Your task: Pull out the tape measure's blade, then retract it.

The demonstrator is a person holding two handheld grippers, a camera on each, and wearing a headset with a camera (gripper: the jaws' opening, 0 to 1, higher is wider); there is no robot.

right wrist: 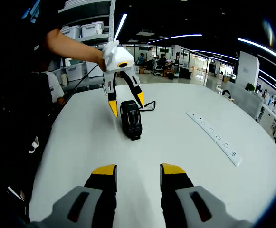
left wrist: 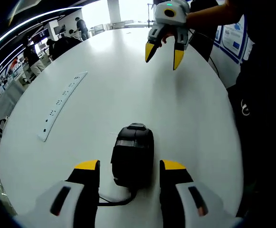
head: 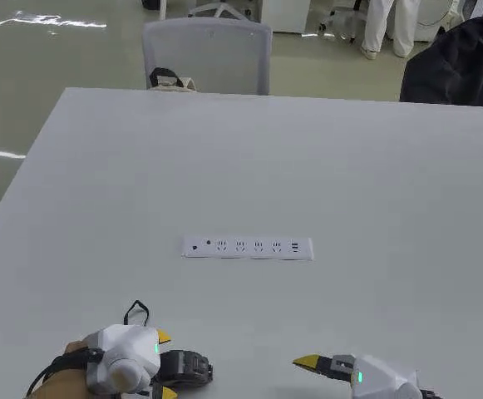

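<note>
Left pose: the left hand-held gripper (right wrist: 127,104) points down at the table (head: 241,166) from a bare forearm (right wrist: 71,47), tilted, tips just above the surface.
Left state: jaws spread wide, one yellow tip on each side of the tape measure (left wrist: 133,153); its own view shows a gap on both sides, so it straddles the case without clamping it.
Right pose: the right hand-held gripper (right wrist: 138,172) is held low and level, aimed at the tape measure from well apart.
Right state: jaws parted, with bare table between them.
Tape measure: a black case lying on the table near the person's edge, a thin strap (left wrist: 115,201) trailing from its end under the left jaws.
Head view adds: the power strip (head: 248,248) lies flat at mid-table, well beyond both grippers, and a grey chair (head: 208,54) stands at the far edge.
Gripper views add: each shows the other gripper head-on with both tips apart.
Cut off: in the head view both grippers run off the bottom edge, and one right tip shows.
Hard to tell: the blade's slot, too dark to make out.
</note>
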